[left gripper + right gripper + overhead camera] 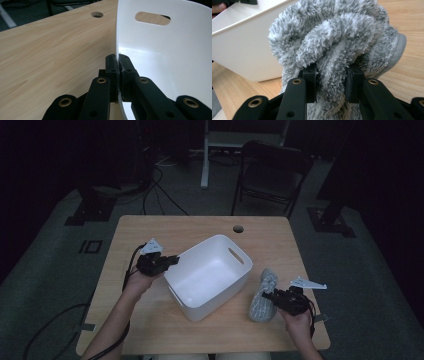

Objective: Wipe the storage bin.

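Nearest to me, my right gripper (pixel 274 296) sits at the near right of the tabletop (pixel 150 320). Its fingers (pixel 309 75) are part closed and press into a fluffy grey slipper (pixel 263 296). In the right gripper view the pile bulges between and over both pads, so I have a firm hold on it. The slipper lies on the wood just right of the white tub (pixel 210 275), with its far end pointing away from me; whether it touches the tub's wall I cannot tell.

The tub stands near the middle of the tabletop, turned at an angle, and its inside looks bare. A slot handle (pixel 236 256) shows in its far right wall.

Farther off on the left, my left gripper (pixel 172 260) meets the tub's left rim. Its fingers (pixel 111 66) are closed tight on the thin white wall, one pad outside and one inside.

At the far edge of the tabletop is a round cable hole (pixel 238 228). Beyond it, a dark folding chair (pixel 272 170) stands on the grey floor.
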Tool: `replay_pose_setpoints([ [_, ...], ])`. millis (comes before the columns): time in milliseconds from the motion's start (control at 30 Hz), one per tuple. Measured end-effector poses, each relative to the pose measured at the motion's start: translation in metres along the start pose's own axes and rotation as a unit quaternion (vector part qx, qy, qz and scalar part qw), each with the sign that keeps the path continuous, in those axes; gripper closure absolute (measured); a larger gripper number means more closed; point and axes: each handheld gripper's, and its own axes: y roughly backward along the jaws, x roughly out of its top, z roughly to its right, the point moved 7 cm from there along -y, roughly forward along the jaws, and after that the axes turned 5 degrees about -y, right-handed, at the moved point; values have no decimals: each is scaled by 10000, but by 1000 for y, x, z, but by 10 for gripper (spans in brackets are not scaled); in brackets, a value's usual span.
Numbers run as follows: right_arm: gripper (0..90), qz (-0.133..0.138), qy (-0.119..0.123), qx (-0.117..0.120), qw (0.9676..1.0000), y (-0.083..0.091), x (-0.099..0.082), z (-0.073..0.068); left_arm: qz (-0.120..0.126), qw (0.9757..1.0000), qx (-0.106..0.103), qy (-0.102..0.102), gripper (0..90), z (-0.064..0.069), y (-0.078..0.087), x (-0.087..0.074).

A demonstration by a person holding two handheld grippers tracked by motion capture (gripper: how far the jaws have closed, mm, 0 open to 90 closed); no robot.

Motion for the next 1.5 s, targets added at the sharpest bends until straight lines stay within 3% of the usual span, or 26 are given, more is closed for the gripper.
replay_pose_setpoints([
  [400,681,-16,57,45,10000,-3,1,-4,65,9980,522,358,876,7,17,-12],
  [567,682,-7,62,66,10000,-1,2,-4,163,9962,717,460,873,9,23,-17],
  [633,682,8,58,56,10000,-1,3,-4,176,9962,746,413,872,9,23,-17],
  [800,682,79,128,76,9999,1,11,-8,217,9962,580,605,862,7,24,-18],
  [933,682,220,168,116,9995,2,25,-13,229,9967,631,450,864,8,23,-19],
  [1100,683,476,268,179,9983,-1,47,-24,251,9972,580,410,864,8,22,-21],
  [1333,683,686,260,330,9968,-19,74,-32,323,9978,490,322,860,7,22,-22],
  [1500,684,543,234,289,9978,-41,74,-32,340,9980,421,340,857,7,22,-22],
])
